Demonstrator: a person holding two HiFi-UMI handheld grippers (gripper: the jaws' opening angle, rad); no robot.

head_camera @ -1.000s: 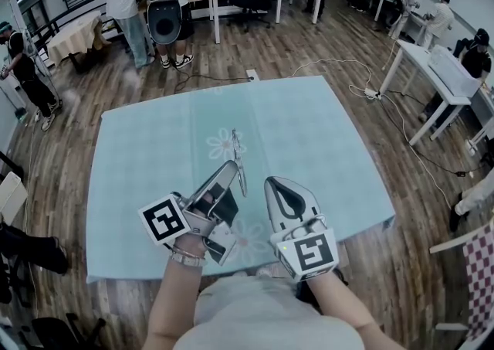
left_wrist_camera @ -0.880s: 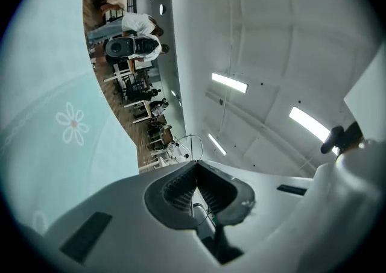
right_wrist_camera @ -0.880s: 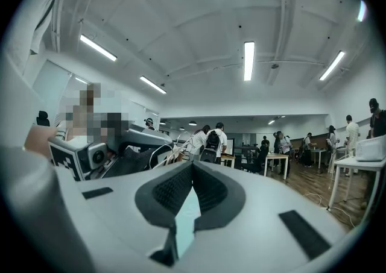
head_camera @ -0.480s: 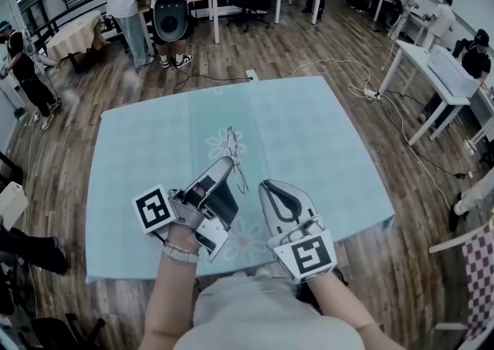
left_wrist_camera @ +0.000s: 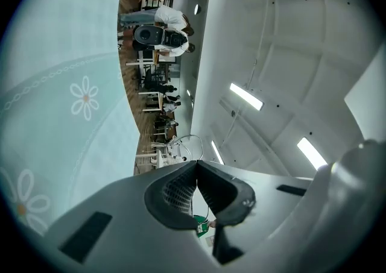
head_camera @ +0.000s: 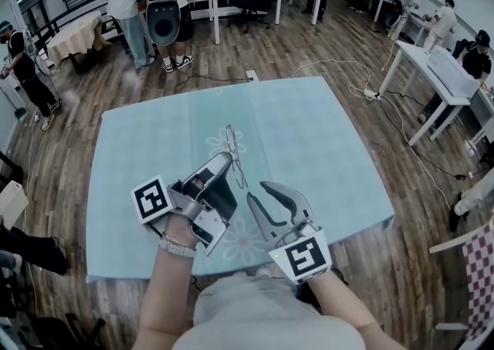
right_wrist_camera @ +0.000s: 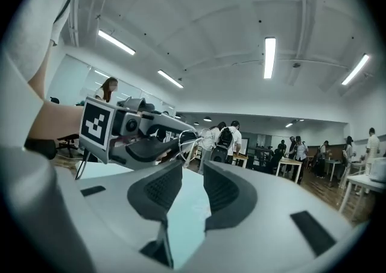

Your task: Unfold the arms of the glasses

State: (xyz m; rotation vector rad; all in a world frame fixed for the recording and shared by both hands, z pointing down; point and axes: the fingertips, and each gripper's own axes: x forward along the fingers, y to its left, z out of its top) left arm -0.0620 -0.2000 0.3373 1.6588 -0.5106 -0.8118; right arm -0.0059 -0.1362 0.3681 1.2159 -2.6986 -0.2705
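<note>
The thin wire-framed glasses point(head_camera: 231, 147) hang in the air over the pale blue tablecloth point(head_camera: 309, 132), with my left gripper point(head_camera: 224, 163) shut on them. In the right gripper view the glasses point(right_wrist_camera: 193, 138) stick out of the left gripper's point(right_wrist_camera: 176, 139) tip, one lens towards the room. My right gripper point(head_camera: 258, 191) sits just right of and below them. Its jaws have just been opening and now stand apart with nothing between them point(right_wrist_camera: 193, 172). In the left gripper view the pads point(left_wrist_camera: 196, 166) meet, and a thin wire loop shows just past them.
The cloth carries faint flower prints point(head_camera: 224, 142) and covers a table whose front edge point(head_camera: 231, 267) runs close to the person's body. On the wooden floor beyond the table are standing people point(head_camera: 162, 1), other tables point(head_camera: 432, 70) and a cable point(head_camera: 340, 62).
The right gripper, shut beside the glasses before, has opened and drawn back a little towards the body. The left gripper has rolled about its axis, still holding the glasses.
</note>
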